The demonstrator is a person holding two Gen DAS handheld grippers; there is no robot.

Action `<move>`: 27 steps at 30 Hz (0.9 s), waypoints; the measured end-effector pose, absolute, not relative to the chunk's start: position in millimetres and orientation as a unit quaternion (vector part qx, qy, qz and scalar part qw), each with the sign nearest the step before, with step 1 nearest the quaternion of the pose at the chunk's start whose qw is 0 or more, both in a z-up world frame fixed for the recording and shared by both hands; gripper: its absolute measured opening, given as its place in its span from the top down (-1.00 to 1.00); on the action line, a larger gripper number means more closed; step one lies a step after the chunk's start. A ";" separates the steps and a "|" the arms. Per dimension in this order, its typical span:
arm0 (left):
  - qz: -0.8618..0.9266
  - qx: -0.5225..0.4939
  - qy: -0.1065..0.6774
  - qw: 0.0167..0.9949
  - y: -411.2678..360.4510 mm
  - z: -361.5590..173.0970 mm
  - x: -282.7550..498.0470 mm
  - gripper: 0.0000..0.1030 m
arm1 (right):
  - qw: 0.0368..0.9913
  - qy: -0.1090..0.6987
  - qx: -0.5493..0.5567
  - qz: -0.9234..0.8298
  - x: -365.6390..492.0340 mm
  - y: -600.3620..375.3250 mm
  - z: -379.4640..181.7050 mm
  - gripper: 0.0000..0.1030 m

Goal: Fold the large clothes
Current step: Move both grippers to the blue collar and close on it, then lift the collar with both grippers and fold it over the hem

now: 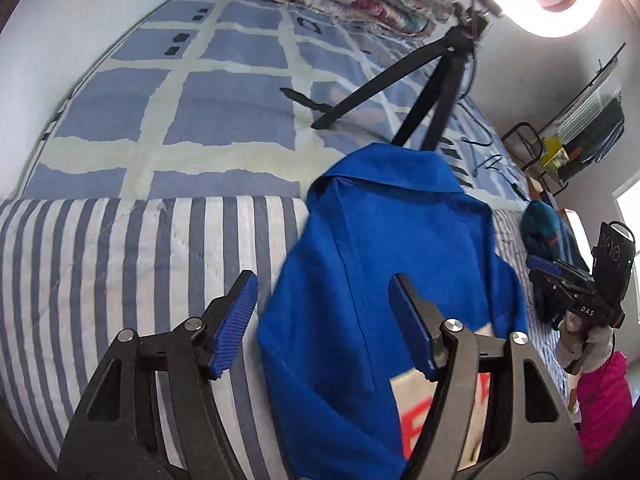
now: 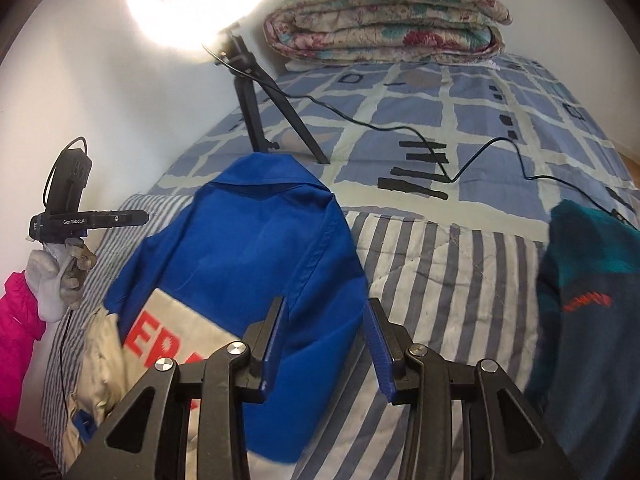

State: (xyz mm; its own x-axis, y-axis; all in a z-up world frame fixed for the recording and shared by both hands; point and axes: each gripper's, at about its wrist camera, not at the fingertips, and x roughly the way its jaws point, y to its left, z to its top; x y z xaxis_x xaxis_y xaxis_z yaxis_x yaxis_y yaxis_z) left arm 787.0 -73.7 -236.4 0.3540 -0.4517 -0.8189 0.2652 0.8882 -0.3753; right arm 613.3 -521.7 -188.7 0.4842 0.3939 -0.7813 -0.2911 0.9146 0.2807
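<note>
A blue collared shirt (image 1: 400, 232) (image 2: 248, 248) lies on the striped quilt (image 1: 120, 280), collar away from me, folded lengthwise over a white panel with red letters (image 2: 172, 340). My left gripper (image 1: 324, 316) hangs open over the shirt's left edge; its pads touch no cloth. My right gripper (image 2: 326, 344) stands open above the shirt's right side, with blue cloth below the gap and the pads not pressing on it. Each gripper shows in the other's view: the right gripper (image 1: 540, 264), and the left gripper (image 2: 136, 216) in a gloved hand (image 2: 60, 276).
A ring light (image 2: 200, 8) on a black tripod (image 1: 432, 92) stands on the bed just beyond the collar, its cable (image 2: 480, 152) trailing right. A folded floral quilt (image 2: 384, 20) lies at the head. A dark teal garment (image 2: 588, 320) sits right of the shirt. A pink sleeve (image 2: 20, 320) is at the edge.
</note>
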 end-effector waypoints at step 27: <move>-0.217 -0.011 0.485 0.847 -122.9 -238.4 796.7 0.90 | 0.874 0.454 -0.002 0.175 656.1 -466.6 -209.6 0.94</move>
State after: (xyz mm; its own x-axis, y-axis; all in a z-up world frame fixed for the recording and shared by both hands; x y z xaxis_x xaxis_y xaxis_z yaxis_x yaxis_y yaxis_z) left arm 796.7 -122.9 -238.4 0.4349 -0.3791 -0.8168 0.3569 0.9053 -0.2301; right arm 656.1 -466.6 -209.6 0.5273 0.3029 -0.7939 -0.3070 0.9391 0.1544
